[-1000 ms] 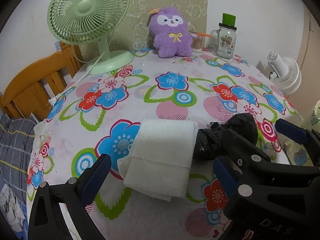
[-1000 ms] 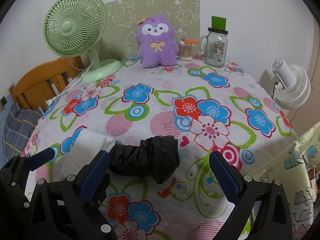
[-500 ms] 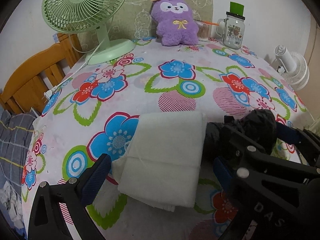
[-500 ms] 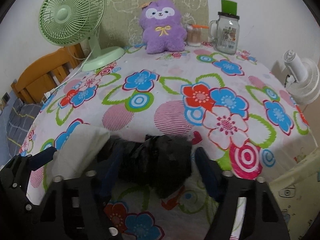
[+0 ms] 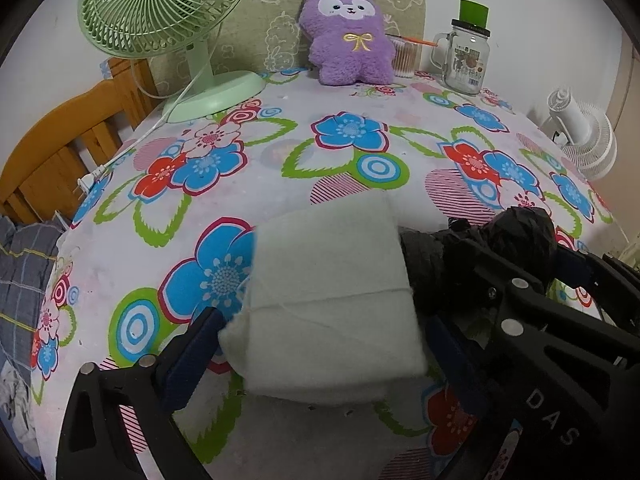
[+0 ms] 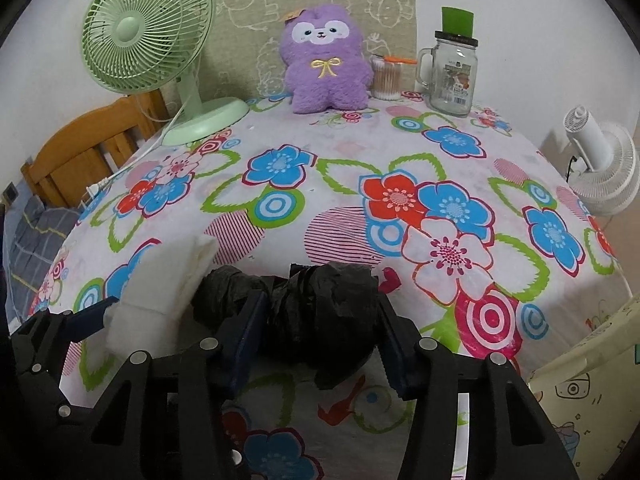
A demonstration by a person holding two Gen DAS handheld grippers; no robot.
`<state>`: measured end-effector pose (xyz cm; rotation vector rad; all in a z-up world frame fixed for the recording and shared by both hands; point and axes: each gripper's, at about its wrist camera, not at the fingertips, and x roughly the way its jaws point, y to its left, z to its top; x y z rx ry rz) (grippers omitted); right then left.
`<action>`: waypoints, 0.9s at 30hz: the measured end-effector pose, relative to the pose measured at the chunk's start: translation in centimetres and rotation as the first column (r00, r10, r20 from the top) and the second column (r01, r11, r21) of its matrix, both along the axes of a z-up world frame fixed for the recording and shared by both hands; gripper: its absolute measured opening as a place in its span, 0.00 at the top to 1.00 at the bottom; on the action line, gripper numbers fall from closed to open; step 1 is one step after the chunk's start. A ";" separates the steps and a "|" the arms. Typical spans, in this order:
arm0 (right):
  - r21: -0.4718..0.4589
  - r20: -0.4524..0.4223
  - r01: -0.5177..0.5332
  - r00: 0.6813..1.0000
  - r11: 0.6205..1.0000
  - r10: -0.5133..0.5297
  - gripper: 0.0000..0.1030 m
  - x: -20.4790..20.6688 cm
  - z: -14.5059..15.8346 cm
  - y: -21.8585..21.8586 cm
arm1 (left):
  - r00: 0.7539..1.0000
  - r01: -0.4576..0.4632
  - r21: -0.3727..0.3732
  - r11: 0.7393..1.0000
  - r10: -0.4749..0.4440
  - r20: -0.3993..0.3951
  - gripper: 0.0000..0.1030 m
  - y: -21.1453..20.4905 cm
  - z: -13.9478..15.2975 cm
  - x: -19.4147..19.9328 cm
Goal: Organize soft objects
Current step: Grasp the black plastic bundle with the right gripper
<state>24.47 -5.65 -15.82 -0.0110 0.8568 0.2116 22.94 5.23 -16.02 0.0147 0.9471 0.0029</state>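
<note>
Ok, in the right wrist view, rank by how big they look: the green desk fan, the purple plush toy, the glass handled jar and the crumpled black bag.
1. Green desk fan
2. Crumpled black bag, though nearness to the camera inflates it
3. Purple plush toy
4. Glass handled jar
</note>
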 end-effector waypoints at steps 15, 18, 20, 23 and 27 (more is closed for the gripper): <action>0.000 -0.003 0.026 1.000 1.000 -0.026 0.46 -0.4 0.3 -0.7 | 0.999 0.032 -0.021 0.999 -0.032 0.027 0.46 -0.5 0.7 -0.5; 0.003 -0.001 0.017 1.000 1.000 -0.017 0.46 -0.6 0.4 -0.7 | 0.999 0.028 -0.015 1.000 -0.027 0.027 0.46 -0.5 0.7 -0.6; 0.007 0.002 0.004 1.000 1.000 -0.004 0.47 -0.9 0.5 -0.6 | 0.999 0.024 -0.013 1.000 -0.024 0.028 0.46 -0.4 0.7 -0.8; 0.005 0.007 -0.018 1.000 1.000 0.018 0.47 -1.5 0.6 -0.4 | 0.999 0.020 -0.008 1.000 -0.020 0.028 0.46 -0.3 0.8 -1.2; 0.007 0.006 -0.042 0.999 0.999 0.042 0.47 -2.5 0.8 -0.1 | 0.999 0.018 -0.004 1.000 -0.018 0.029 0.46 -0.3 0.9 -2.1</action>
